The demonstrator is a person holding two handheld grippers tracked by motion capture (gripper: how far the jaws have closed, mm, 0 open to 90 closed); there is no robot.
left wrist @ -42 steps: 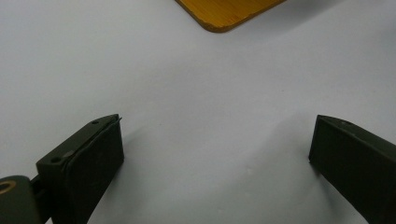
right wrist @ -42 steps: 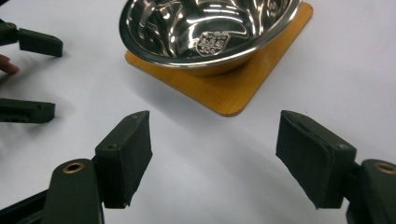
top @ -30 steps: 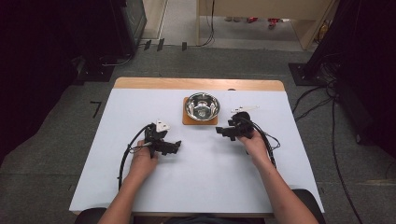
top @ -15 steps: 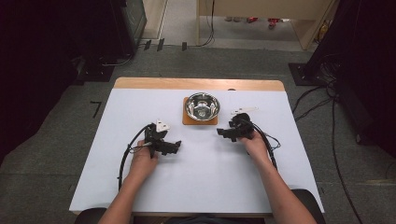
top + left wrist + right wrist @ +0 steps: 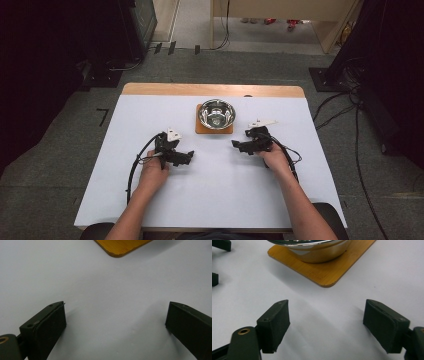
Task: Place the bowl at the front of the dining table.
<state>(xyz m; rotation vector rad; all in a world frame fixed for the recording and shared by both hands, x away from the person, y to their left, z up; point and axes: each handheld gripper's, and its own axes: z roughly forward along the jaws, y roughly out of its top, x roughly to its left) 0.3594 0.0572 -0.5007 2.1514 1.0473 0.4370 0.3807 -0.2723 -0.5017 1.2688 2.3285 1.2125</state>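
The left gripper (image 5: 189, 157) rests low on the white table (image 5: 125, 200), jaws spread wide with nothing between them. Ahead and between both hands sits a shiny steel bowl (image 5: 216, 113), round and empty, centred on a square wooden board (image 5: 200, 129) near the table's far edge. The right gripper (image 5: 236, 145), its jaws having just been opening, gapes with nothing held, just beside the board's corner. Nothing blocks either.
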